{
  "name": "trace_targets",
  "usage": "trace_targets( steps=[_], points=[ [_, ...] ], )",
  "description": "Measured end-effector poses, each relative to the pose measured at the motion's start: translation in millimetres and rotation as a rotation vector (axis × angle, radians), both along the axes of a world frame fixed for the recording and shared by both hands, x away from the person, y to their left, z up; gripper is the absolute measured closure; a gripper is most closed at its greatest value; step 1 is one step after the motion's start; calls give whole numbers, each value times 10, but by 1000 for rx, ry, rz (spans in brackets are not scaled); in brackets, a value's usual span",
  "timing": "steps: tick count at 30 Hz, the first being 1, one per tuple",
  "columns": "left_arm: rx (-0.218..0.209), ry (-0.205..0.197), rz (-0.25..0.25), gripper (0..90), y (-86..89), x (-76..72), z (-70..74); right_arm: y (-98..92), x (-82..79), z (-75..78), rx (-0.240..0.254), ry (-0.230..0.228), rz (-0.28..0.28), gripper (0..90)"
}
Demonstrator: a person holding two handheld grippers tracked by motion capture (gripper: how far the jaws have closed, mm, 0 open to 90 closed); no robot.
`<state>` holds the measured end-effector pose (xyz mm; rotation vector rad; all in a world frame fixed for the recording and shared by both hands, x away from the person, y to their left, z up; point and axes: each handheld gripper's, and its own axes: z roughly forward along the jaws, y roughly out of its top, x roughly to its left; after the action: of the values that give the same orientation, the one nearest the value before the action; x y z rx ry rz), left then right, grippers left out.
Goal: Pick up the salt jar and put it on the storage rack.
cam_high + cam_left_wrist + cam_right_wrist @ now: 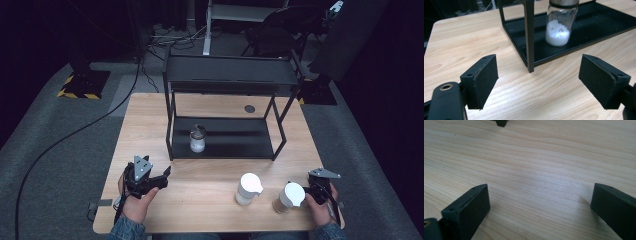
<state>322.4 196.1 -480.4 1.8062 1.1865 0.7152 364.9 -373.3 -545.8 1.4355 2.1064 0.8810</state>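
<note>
I hold my left gripper (162, 176) low over the near-left table (145, 117), jaws spread wide with nothing between them, aimed at the jar (560, 23) of white powder on the rack's (230, 75) lower shelf, likely to reach it. My right gripper (314, 192), jaws likewise apart and bare, rests near-right, just beside two white-lidded shakers (248, 188) standing near me, which I judge are waiting for the shelf.

Table (210, 180): pale wood, smooth, wavy grain. Rack (227, 80): black metal, matt. Jar (561, 23): clear shiny glass. Fingers (484, 80): black, dull pads.
</note>
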Motion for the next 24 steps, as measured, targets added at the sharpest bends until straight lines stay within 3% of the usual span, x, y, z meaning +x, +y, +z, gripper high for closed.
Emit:
trace_targets(
  steps=[24],
  points=[
    [35,136,33,156,117,1,-422,0,0,0,0,0,0,20]
  ],
)
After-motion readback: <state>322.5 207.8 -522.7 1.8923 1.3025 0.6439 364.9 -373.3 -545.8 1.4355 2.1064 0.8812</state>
